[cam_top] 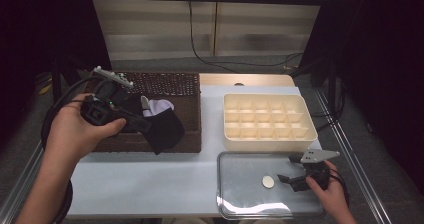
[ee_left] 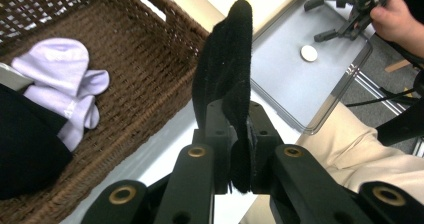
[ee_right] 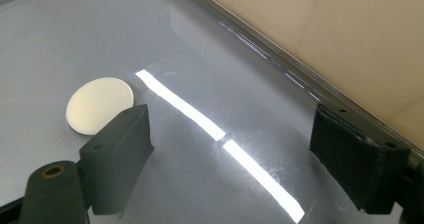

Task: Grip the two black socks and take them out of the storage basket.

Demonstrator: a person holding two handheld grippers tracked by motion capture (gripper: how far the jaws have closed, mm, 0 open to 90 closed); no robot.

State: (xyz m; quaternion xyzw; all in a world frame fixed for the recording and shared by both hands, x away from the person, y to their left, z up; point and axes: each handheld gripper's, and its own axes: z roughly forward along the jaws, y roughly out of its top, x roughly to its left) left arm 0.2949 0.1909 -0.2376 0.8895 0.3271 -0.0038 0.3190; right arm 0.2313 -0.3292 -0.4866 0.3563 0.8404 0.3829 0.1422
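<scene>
Over the front right corner of the wicker basket, the left tongs are clamped on a black sock, which hangs from them across the basket's rim. From the left gripper view the black sock stands up between the two jaws, pinched flat near its lower end, with the basket below and to the left. A lilac sock lies on the woven floor of the basket, and a further dark piece of cloth lies beside it at the left edge of that view. The lilac sock also shows in the high view, just behind the left tongs.

On the right of the bench a grey metal tray lies near the front edge, with a cream divided box just behind it. The right tongs are held low over the tray, their jaws wide apart and gripping nothing. A small cream disc lies flat on the tray just beside them. In the right gripper view the disc sits close to the left jaw, apparently outside the gap between the jaws.
</scene>
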